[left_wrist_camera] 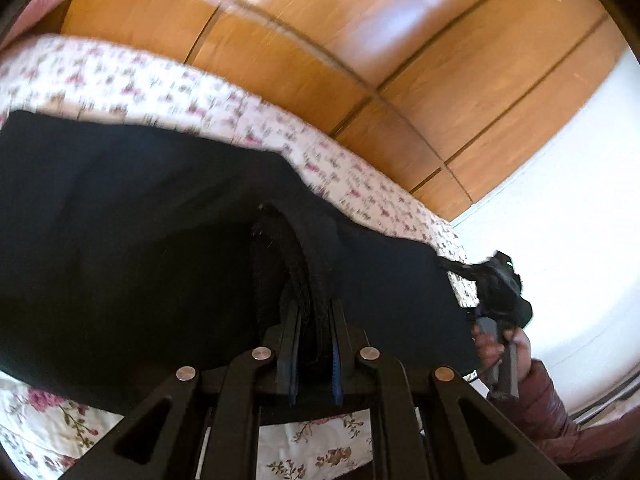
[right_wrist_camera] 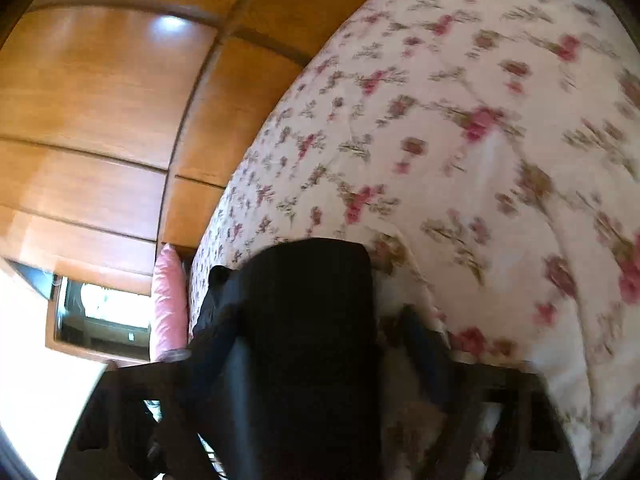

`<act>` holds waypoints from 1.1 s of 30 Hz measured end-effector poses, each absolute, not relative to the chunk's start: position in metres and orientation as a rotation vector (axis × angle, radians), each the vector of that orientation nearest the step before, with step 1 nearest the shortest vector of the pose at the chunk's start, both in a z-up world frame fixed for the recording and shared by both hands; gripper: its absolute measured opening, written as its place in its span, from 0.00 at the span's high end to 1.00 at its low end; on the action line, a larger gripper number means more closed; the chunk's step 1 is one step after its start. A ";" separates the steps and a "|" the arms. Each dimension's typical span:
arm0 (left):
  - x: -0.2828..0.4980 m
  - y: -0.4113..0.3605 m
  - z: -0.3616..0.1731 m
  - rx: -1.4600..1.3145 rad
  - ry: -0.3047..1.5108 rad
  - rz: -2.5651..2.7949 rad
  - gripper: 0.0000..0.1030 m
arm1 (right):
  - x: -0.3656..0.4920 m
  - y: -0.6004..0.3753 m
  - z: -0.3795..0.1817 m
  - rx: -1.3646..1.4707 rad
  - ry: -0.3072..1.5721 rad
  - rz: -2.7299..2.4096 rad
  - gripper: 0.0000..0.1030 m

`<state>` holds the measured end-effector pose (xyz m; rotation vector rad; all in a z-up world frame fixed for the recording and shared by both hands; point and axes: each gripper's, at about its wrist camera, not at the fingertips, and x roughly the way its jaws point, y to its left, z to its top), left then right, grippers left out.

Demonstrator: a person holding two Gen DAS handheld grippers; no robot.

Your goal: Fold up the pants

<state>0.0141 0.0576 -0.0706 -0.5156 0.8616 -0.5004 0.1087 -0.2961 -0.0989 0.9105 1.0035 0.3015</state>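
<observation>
My left gripper point(left_wrist_camera: 314, 320) has its two fingers pinched close together on a thick, ribbed edge of the black pants point(left_wrist_camera: 140, 248), the fabric bunched up between the blue-edged pads. From here the pants spread wide and dark to my left, lifted off the floral bedspread point(left_wrist_camera: 132, 80), which shows beyond their far edge and again below the gripper frame. Wooden wardrobe panels point(left_wrist_camera: 360, 40) fill the background. Over to the right I can see my right gripper point(left_wrist_camera: 498, 288) in the person's hand point(left_wrist_camera: 504, 348), with a corner of the cloth drawn out to it. On the right wrist view everything is motion-blurred: black fabric point(right_wrist_camera: 308, 320) drapes straight down over the left finger, the other finger point(right_wrist_camera: 424, 344) stands apart with bedspread point(right_wrist_camera: 460, 120) showing in the gap, so I can't tell whether that one is clamped. A pink pillow point(right_wrist_camera: 170, 304) sits by the wardrobe.
</observation>
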 end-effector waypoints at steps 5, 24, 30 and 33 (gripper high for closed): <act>0.001 0.062 -0.054 -0.445 0.779 -0.494 0.89 | 0.094 -0.254 -0.045 0.489 0.889 0.243 0.55; 0.004 0.053 -0.084 -0.380 0.906 -0.353 0.84 | 0.064 -0.237 -0.024 0.274 0.833 0.034 0.30; -0.009 0.048 -0.078 -0.334 0.892 -0.307 0.84 | 0.050 -0.183 -0.022 0.236 0.878 0.251 0.31; -0.009 0.049 -0.081 -0.330 0.911 -0.280 0.83 | 0.050 -0.159 -0.037 0.196 0.924 0.302 0.31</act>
